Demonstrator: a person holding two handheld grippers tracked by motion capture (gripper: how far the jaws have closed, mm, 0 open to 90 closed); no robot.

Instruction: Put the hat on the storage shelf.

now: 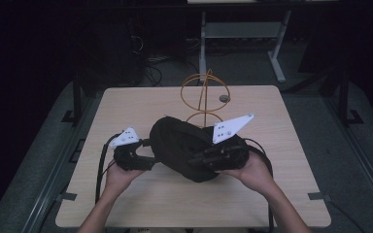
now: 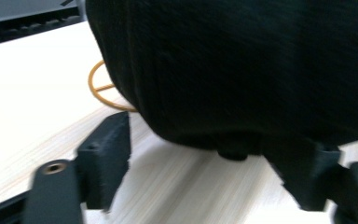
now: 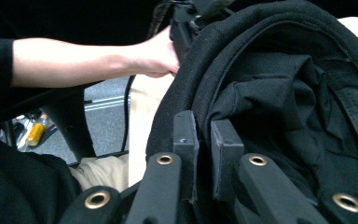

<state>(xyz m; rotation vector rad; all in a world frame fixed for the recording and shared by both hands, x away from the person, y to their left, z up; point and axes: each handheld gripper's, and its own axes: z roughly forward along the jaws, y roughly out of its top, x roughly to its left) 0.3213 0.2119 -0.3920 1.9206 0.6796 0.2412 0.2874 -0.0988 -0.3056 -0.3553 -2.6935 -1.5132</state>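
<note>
Black hat [image 1: 184, 145], wire stand [image 1: 205, 94] behind

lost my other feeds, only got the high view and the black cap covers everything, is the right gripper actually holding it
Observer: Yes. In the right gripper view the right gripper has its jaws pinched on the rim of the black cap, with fabric between them.
Operator: and the left one, is it gripping too
Observer: No. In the left gripper view the left gripper stands wide open, and the cap's edge hangs just above the gap.
Operator: which way is the cap facing
Observer: Its hollow inside, with crumpled lining, faces the right gripper's camera.
Operator: anything behind the cap on the left side
Observer: The base ring of the orange wire stand lies on the table behind it.
</note>
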